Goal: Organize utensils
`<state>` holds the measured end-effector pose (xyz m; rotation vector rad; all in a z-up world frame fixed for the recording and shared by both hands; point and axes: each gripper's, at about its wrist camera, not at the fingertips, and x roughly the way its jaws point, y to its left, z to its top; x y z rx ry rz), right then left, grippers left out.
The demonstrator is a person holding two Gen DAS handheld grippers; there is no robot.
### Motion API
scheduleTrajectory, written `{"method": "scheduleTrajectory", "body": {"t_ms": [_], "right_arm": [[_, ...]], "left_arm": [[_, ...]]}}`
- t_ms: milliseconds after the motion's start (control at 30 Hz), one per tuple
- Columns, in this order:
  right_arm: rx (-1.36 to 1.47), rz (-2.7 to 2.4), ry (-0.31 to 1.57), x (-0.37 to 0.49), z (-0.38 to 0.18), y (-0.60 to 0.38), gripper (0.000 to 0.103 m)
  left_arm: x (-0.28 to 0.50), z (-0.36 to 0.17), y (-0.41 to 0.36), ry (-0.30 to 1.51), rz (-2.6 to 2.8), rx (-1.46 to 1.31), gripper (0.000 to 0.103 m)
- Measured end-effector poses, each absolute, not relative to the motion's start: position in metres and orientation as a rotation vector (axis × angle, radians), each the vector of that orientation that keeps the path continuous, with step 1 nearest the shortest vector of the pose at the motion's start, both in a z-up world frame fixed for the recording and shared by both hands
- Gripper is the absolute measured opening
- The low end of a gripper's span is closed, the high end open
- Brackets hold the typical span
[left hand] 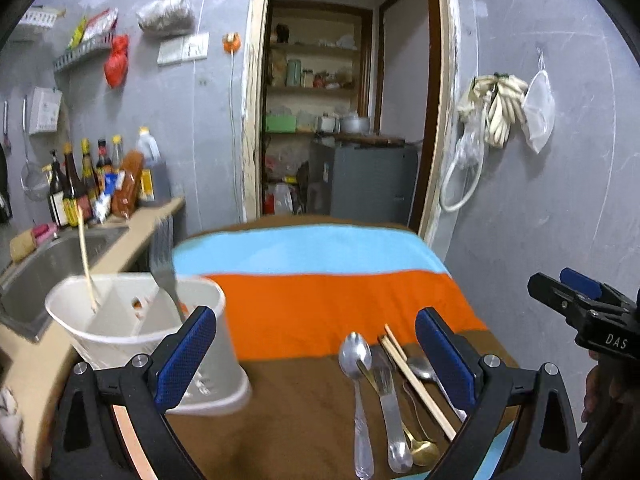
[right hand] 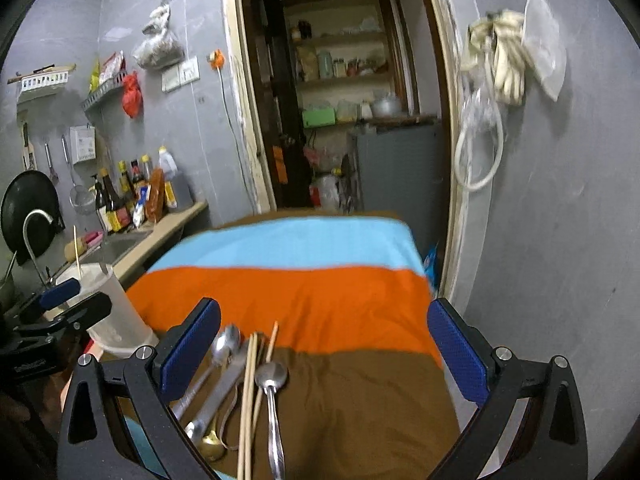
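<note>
A white utensil holder (left hand: 160, 344) stands at the left of the striped table, with a fork (left hand: 162, 264) and one chopstick (left hand: 86, 264) upright in separate compartments. My left gripper (left hand: 316, 356) is open and empty; its left finger overlaps the holder's rim. On the brown stripe lies a pile: a steel spoon (left hand: 358, 380), a fork (left hand: 386, 396), a gold spoon (left hand: 420, 450), chopsticks (left hand: 416, 380). In the right wrist view my right gripper (right hand: 324, 348) is open and empty above the same pile: chopsticks (right hand: 250, 396), a steel spoon (right hand: 272, 392), another spoon (right hand: 224, 346). The holder (right hand: 116, 312) sits far left.
A striped cloth (left hand: 320, 304) in blue, orange and brown covers the table. A sink (left hand: 44, 272) and counter with sauce bottles (left hand: 84, 184) lie left. A doorway (left hand: 344, 100) to a pantry is behind the table. The right gripper shows at the edge (left hand: 580, 312).
</note>
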<state>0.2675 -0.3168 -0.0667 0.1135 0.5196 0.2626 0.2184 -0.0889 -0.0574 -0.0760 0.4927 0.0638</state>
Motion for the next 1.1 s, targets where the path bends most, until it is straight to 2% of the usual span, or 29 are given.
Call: {"method": "scheduleTrajectory", "body": {"t_ms": [233, 433, 533, 700, 833, 1033, 1100], "right_arm": [[0.123, 0.336, 0.639, 0.281, -0.117, -0.31, 0.099], [0.115, 0.403, 0.722, 0.292, -0.152, -0.295, 0.078], [0.11, 0.433, 0.757, 0.299, -0.164, -0.287, 0.067], [0.09, 0.487, 0.826, 0.304, -0.182, -0.269, 0.05], [0.062, 0.499, 0.844, 0.305, -0.19, -0.258, 0.049], [-0.01, 0.487, 0.847, 0.31, -0.189, -0.244, 0.048], [-0.019, 0.469, 0.847, 0.312, -0.188, -0.246, 0.039]], "left_arm": [[0.244, -0.096, -0.087, 0.621, 0.051, -0.122, 0.1], [0.261, -0.119, -0.085, 0.677, 0.036, -0.151, 0.1], [0.272, -0.13, -0.085, 0.704, 0.022, -0.159, 0.097], [0.288, -0.147, -0.088, 0.759, 0.014, -0.165, 0.087], [0.298, -0.155, -0.088, 0.791, 0.0, -0.178, 0.08], [0.311, -0.163, -0.092, 0.832, -0.036, -0.19, 0.064], [0.316, -0.166, -0.093, 0.845, -0.048, -0.197, 0.058]]}}
